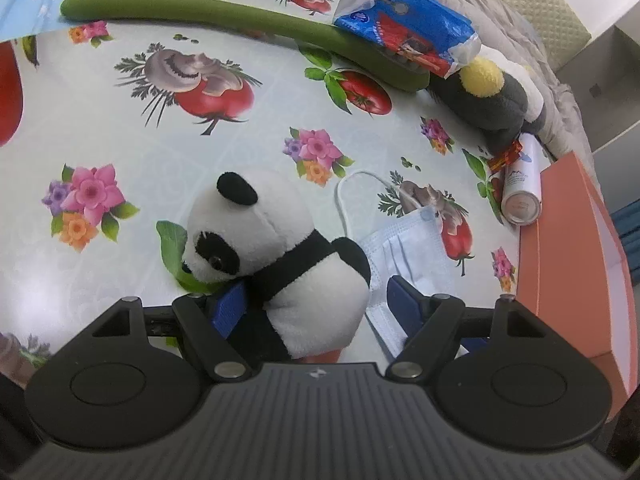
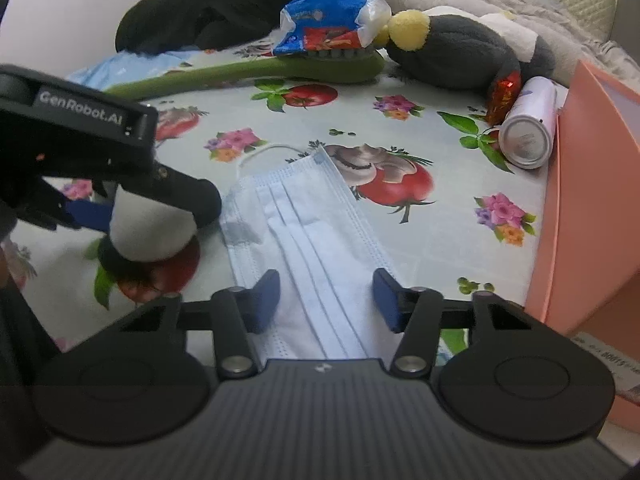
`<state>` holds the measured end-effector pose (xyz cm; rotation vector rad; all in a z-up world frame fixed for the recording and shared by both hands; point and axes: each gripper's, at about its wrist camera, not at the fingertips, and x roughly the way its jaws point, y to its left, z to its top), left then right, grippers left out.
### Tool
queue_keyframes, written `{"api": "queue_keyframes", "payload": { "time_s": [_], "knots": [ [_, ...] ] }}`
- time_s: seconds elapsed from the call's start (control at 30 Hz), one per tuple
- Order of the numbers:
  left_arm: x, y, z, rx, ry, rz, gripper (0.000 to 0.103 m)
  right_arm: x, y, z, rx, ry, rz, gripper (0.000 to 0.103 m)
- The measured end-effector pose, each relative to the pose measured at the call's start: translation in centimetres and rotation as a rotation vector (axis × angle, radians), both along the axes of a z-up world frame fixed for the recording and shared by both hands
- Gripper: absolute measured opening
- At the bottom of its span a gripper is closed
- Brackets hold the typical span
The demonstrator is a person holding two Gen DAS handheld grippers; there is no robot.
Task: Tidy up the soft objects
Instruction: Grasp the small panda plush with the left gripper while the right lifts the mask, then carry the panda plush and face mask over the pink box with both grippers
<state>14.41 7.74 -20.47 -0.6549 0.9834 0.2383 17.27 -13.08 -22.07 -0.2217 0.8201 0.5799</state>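
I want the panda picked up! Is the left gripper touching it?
Cannot tell. In the left wrist view the panda sits between the left gripper's fingers, but no contact or gap shows plainly.

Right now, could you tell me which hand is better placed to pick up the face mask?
The right: its gripper straddles the face mask with open fingers, while the left gripper is around the panda.

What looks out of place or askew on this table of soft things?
A hard white spray can lies on its side against the orange box, beside the grey plush. A crumpled blue wrapper sits atop the green toothbrush-shaped plush.
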Motion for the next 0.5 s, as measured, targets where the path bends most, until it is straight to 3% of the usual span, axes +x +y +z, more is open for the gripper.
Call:
{"api": "queue_keyframes", "payload": {
  "time_s": [0.13, 0.27, 0.3, 0.5],
  "knots": [
    [0.5, -0.21, 0.02, 0.03, 0.008, -0.032, 0.079, 0.28, -0.06, 0.11, -0.025, 0.002, -0.009, 0.028],
    [0.8, -0.32, 0.1, 0.047, 0.015, -0.05, 0.074, 0.66, -0.16, 0.34, -0.049, 0.005, -0.04, 0.013],
    [0.84, -0.32, 0.11, 0.053, 0.017, -0.055, 0.068, 0.68, -0.18, 0.36, -0.054, 0.005, -0.045, 0.011],
    [0.37, -0.2, 0.37, 0.055, 0.009, -0.089, 0.064, 0.28, -0.26, 0.68, -0.074, -0.003, -0.091, 0.009]
  ]
}}
